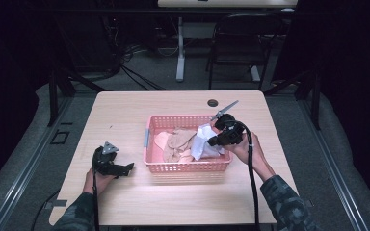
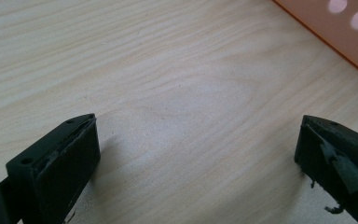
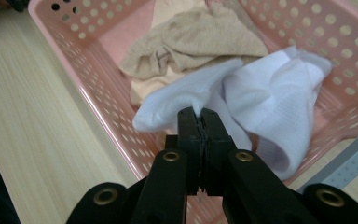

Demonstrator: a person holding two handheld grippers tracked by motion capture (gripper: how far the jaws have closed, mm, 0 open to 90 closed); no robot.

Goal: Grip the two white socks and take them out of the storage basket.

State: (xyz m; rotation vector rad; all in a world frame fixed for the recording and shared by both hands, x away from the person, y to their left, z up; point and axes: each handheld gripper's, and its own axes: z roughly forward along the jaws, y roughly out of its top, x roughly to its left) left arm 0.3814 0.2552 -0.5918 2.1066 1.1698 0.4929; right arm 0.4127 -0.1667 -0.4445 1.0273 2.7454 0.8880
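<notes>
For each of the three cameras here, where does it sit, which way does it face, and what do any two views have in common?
High view: above the person's side, looking forward and down at the table; both forearms, left gripper, right gripper.
Left gripper view: on the left gripper, facing bare tabletop; jaws apart.
Right gripper view: on the right gripper, facing into the pink basket; jaws pinch a white cloth.
Shared: all three views show the basket; the high and right gripper views show the cloth.

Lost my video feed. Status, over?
Right tongs shut on white cloth over pink basket. Left tongs open on table. Nothing blocking.
</notes>
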